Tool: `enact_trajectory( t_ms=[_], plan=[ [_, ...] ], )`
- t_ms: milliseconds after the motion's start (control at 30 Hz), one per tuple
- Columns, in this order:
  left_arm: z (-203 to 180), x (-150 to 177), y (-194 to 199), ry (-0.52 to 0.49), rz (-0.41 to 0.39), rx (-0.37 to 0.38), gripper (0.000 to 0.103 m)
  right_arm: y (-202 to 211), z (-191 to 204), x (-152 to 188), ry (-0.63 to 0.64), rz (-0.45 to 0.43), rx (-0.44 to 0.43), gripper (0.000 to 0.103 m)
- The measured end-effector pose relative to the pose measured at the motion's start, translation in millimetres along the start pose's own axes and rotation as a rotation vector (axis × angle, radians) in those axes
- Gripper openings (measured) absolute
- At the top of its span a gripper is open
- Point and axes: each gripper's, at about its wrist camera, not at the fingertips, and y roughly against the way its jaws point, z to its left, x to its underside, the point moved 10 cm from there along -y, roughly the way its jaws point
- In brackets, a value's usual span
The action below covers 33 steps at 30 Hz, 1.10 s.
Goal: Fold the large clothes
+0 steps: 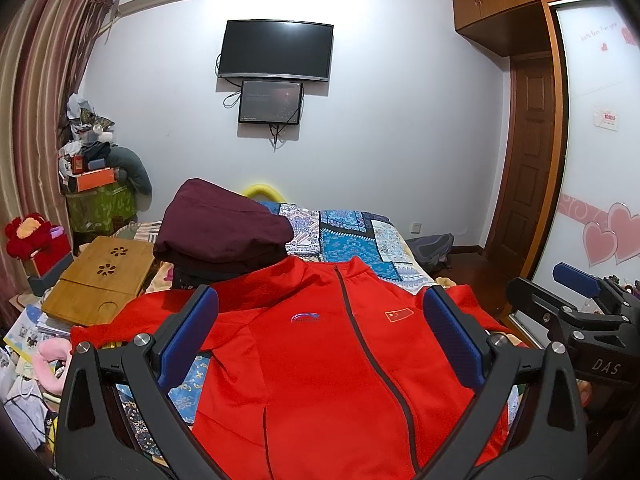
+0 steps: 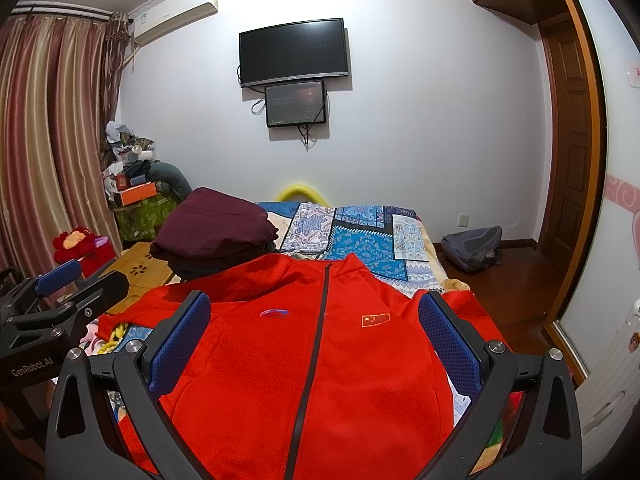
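Above red jacket (image 1: 320,360) on bed (image 1: 360,236): left tongs (image 1: 320,320), right tongs (image 2: 314,320) spread wide, holding nothing.

red zip-front jacket (image 1: 320,360), front up, zipped, spread flat on patterned bed

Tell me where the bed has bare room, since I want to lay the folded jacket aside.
Free: the quilt beyond the jacket collar, right of the maroon pile. Crowded: the left side, with the wooden tray and clutter.
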Motion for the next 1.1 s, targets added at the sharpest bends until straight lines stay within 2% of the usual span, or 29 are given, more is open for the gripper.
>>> enact_trajectory(
  t_ms=[367,667,867,1100],
  plan=[
    [6,2,-10,0.013,0.016,-0.003,0.103,-6,-2,1,0.003,0.015,0.008,0.103],
    [35,2,-34,0.039,0.038,-0.047,0.103,-27,-4,4,0.019,0.044,0.026,0.103],
    [86,-3,-65,0.056,0.042,-0.161,0.103,-57,-10,6,0.037,0.071,0.053,0.103],
    [182,19,-118,0.141,0.126,-0.346,0.103,-104,-24,14,0.081,0.134,0.113,0.103]
  ],
)
